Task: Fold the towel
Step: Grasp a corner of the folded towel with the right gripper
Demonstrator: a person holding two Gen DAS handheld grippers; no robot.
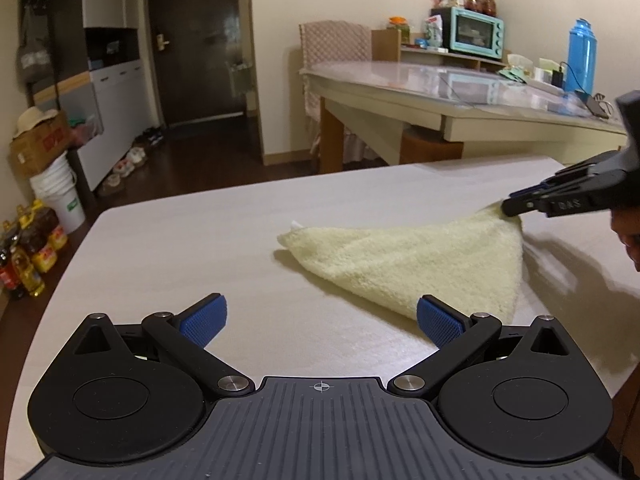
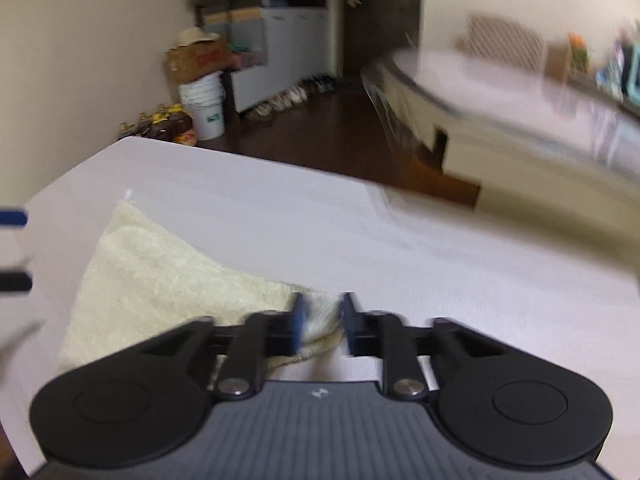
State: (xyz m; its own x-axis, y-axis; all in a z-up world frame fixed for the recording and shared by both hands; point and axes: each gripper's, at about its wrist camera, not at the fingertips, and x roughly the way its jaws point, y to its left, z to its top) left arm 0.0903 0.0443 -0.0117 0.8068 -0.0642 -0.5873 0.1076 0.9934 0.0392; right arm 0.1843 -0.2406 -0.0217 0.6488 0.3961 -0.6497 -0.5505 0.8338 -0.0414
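Observation:
A pale yellow towel (image 1: 420, 260) lies on the light table (image 1: 160, 260), pulled into a triangle with one corner raised at the right. My right gripper (image 1: 508, 208) pinches that raised corner. In the blurred right wrist view the towel (image 2: 152, 280) runs back to my right gripper (image 2: 323, 320), whose blue pads are shut on a bunched corner of it. My left gripper (image 1: 320, 312) stands open just above the table, its right finger (image 1: 438, 320) beside the towel's near corner, with nothing between the fingers. The left gripper's fingertips (image 2: 12, 218) show at the left edge of the right wrist view.
Part of a person's hand (image 1: 626, 240) shows at the right edge. Beyond the table's far edge stands a glass-topped table (image 1: 440, 80) with a teal oven (image 1: 472, 32) and a blue flask (image 1: 582, 56). A cardboard box, a white bucket (image 1: 60, 196) and oil bottles (image 1: 28, 256) sit on the floor at left.

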